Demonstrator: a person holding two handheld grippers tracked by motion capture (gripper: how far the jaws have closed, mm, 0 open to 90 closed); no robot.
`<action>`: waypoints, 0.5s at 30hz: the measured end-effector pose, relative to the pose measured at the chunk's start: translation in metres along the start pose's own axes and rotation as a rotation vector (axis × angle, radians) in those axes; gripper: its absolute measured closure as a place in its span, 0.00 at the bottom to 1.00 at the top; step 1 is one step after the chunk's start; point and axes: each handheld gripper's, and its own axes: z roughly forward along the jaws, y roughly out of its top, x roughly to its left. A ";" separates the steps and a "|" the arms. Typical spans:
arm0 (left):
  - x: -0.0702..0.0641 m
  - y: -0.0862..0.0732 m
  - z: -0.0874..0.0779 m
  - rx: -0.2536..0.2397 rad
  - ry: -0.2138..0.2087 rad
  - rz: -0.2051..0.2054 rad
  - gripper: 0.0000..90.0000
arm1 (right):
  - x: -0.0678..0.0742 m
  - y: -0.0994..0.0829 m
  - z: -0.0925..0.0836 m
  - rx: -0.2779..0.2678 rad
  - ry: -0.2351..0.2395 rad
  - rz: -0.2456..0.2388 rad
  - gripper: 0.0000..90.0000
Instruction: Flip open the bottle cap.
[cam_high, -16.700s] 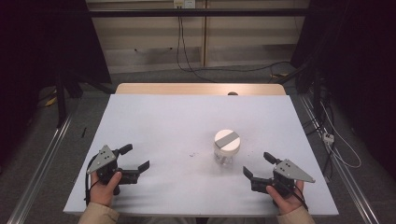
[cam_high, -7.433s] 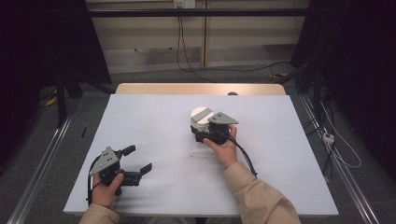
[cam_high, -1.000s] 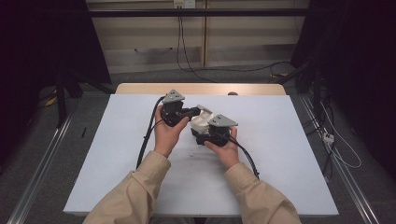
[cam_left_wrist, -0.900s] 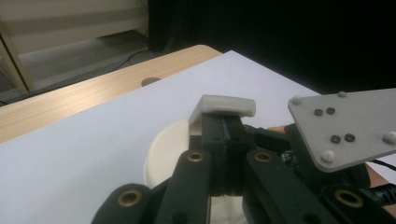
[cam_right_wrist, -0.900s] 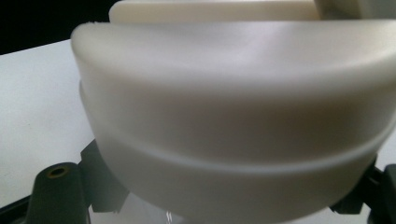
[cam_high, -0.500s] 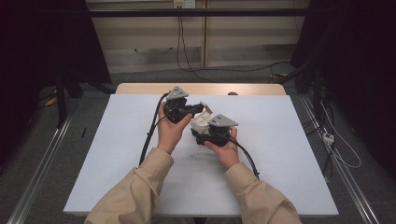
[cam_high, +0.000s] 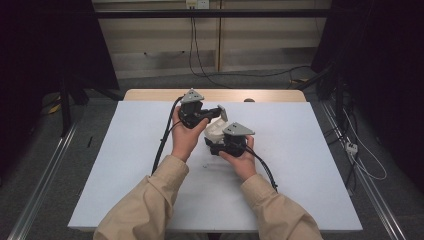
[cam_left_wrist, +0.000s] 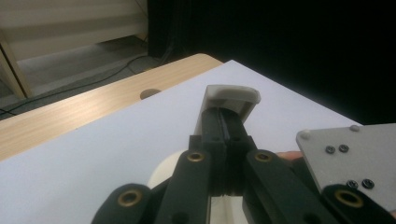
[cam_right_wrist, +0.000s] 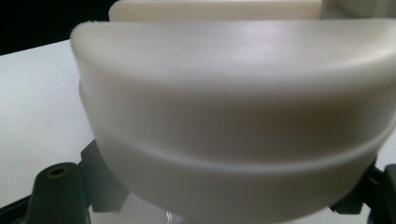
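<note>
High view: left tongs (cam_high: 218, 112) are seen clenched on the flat handle (cam_left_wrist: 232, 96) of the white jar (cam_high: 216, 131) lid, near the bench (cam_high: 310, 165) centre. Right tongs (cam_high: 218, 145) are clamped around the jar body (cam_right_wrist: 224, 116). Compared with a second ago, little has shifted; the lid is judged gripped and ready for opening, not yet off.

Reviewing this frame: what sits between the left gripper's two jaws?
A thin pale flap or handle of the white container is pinched between the jaws of the left gripper, seen in the left gripper view; the right gripper grips the container's body.
</note>
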 end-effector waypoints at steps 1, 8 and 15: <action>0.000 0.000 0.001 -0.001 0.000 -0.003 1.00 | 0.000 0.000 0.000 0.000 0.000 0.000 0.21; 0.000 0.003 0.004 -0.004 0.004 0.002 1.00 | 0.000 0.000 0.000 0.000 0.002 0.002 0.21; -0.001 0.005 0.008 -0.001 0.005 0.013 1.00 | 0.000 0.000 0.000 0.001 0.002 0.002 0.21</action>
